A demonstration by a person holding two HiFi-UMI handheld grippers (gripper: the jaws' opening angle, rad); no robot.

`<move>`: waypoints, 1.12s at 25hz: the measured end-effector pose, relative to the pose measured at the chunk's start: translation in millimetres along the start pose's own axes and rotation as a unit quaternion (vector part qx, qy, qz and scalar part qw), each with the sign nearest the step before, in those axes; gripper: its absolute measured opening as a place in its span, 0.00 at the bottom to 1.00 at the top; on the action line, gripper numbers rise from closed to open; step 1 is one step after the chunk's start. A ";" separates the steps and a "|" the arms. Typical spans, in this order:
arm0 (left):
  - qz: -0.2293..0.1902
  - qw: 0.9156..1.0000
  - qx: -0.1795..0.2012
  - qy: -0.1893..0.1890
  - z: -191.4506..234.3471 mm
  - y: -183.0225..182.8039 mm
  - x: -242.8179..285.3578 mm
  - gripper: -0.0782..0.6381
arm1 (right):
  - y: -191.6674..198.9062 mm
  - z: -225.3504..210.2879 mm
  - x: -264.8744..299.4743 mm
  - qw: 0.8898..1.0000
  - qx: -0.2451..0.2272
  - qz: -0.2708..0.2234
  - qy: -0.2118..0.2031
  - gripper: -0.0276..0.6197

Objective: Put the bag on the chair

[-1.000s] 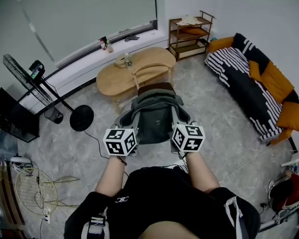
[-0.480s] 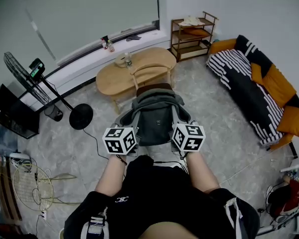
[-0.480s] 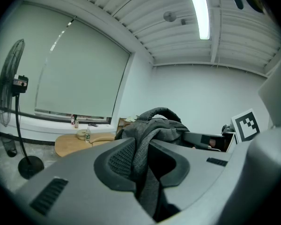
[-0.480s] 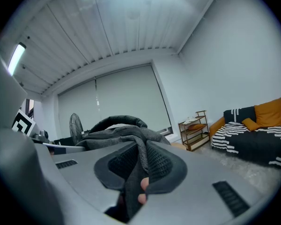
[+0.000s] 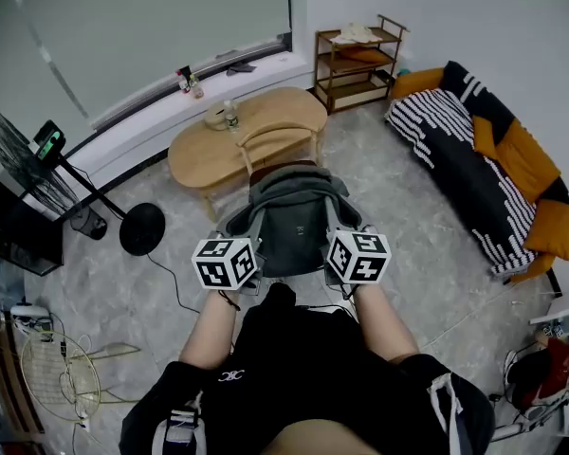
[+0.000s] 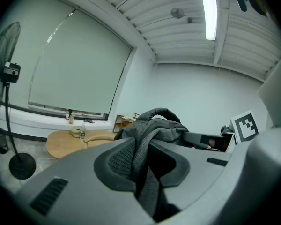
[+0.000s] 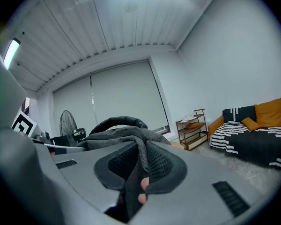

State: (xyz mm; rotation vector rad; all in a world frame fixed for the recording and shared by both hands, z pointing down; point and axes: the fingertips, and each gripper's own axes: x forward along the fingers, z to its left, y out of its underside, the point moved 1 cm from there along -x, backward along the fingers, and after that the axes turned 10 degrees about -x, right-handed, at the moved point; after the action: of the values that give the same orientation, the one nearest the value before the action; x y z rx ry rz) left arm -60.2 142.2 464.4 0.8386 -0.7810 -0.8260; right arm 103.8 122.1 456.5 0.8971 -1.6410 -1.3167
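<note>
A grey backpack (image 5: 292, 218) hangs between my two grippers, in front of the person's body. The left gripper (image 5: 243, 227) is shut on a fold of the bag's fabric (image 6: 152, 128) on its left side; the jaws pinch the cloth between the pads. On the other side, the right gripper (image 5: 343, 224) is shut on the bag (image 7: 119, 134) in the same way. The wooden chair (image 5: 274, 138) stands just beyond the bag, its curved backrest toward the table and its dark seat (image 5: 286, 168) partly hidden by the bag's top.
An oval wooden table (image 5: 209, 150) with a bottle (image 5: 231, 118) stands behind the chair. A standing fan (image 5: 17, 148) with a round black base (image 5: 142, 228) and loose cables are at the left. A striped sofa (image 5: 474, 173) is at the right, a wooden shelf (image 5: 356, 57) at the back.
Both grippers keep the same hold on the bag. The room has slid slightly left in the head view; the bag sits as before relative to the chair.
</note>
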 end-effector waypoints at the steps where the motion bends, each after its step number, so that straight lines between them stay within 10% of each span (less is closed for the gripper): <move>1: 0.002 1.000 0.000 0.002 7.8 -6.6 11.4 0.22 | -1.9 -2.8 15.1 1.000 0.001 0.001 0.002 0.15; 16: 0.024 0.999 0.003 0.031 161.6 -146.8 182.9 0.22 | -53.8 -11.2 270.2 0.999 0.017 0.015 0.024 0.14; 28: 0.059 0.998 0.000 0.026 229.5 -172.8 267.5 0.22 | -36.4 -29.8 375.6 0.997 0.055 0.043 0.027 0.14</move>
State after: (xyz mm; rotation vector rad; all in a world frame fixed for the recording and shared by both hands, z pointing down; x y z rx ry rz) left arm -183.1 -230.0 486.1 0.8038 -0.7782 -0.6973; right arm -18.7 -234.8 486.8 0.9097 -1.7041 -1.1441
